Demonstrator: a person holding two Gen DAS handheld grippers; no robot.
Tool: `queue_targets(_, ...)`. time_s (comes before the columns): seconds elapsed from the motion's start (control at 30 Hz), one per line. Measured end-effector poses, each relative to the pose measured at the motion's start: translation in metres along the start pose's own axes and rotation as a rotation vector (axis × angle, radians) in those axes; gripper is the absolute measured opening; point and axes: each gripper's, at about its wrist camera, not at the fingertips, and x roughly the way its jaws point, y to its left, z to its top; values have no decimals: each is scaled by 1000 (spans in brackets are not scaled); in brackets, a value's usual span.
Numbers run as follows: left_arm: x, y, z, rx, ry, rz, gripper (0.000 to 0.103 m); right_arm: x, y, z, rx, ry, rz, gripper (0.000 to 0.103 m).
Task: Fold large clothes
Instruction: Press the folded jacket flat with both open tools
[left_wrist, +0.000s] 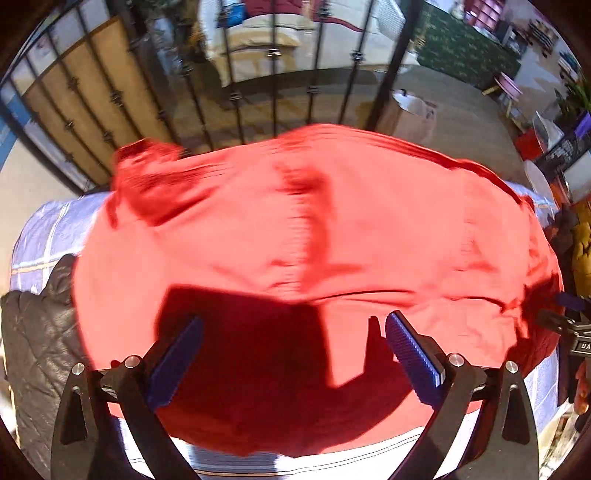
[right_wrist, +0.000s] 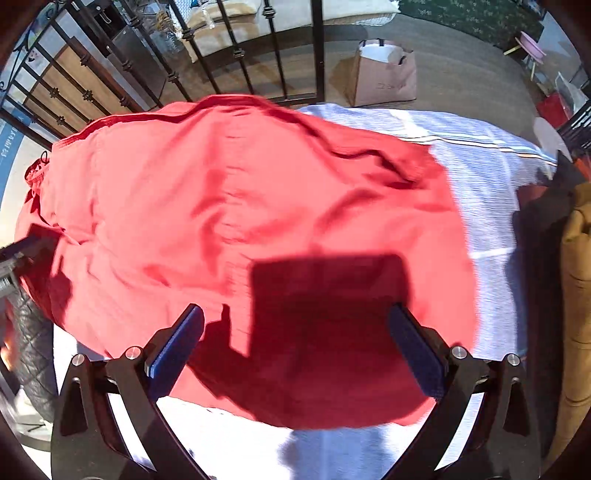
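both tools hang released, blue pads wide apart: left tool (left_wrist: 293, 354) and right tool (right_wrist: 295, 347), over the red garment (left_wrist: 295, 240), which lies spread across the striped bed sheet (right_wrist: 487, 177). beyond the bed's far edge stands a black metal railing (left_wrist: 273, 74).

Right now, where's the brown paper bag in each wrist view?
Left wrist: paper bag sits upper right of centre, on the floor beyond the red garment, partly hidden by a railing bar.
Right wrist: paper bag at top, right of centre, in full view.
Shared landmark: black metal railing.
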Motion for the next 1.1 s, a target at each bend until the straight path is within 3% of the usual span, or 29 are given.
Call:
queue_targets(0.2, -1, 37, 7, -96, -11, -42, 97, 13, -40, -11, 72, 42, -38, 98)
queue_targets(0.4, -24, 38, -1, -88, -80, 15, 97, 35, -44, -14, 82, 87, -49, 98)
queue_targets(0.5, -3, 51, -4, -81, -7, 52, 97, 46, -43, -13, 75, 103, -48, 98)
queue_targets(0.73, 44, 58, 7, -96, 101, 48, 98, 71, -51, -2, 101, 157, 14, 99)
queue_targets(0.93, 69, 66, 18, -140, 170, -24, 99, 87, -56, 5, 106, 177, 60, 99)
queue_targets(1.1, 83, 75, 17, -158, 202, -65, 99, 101, -48, 12, 107, 188, 46, 99)
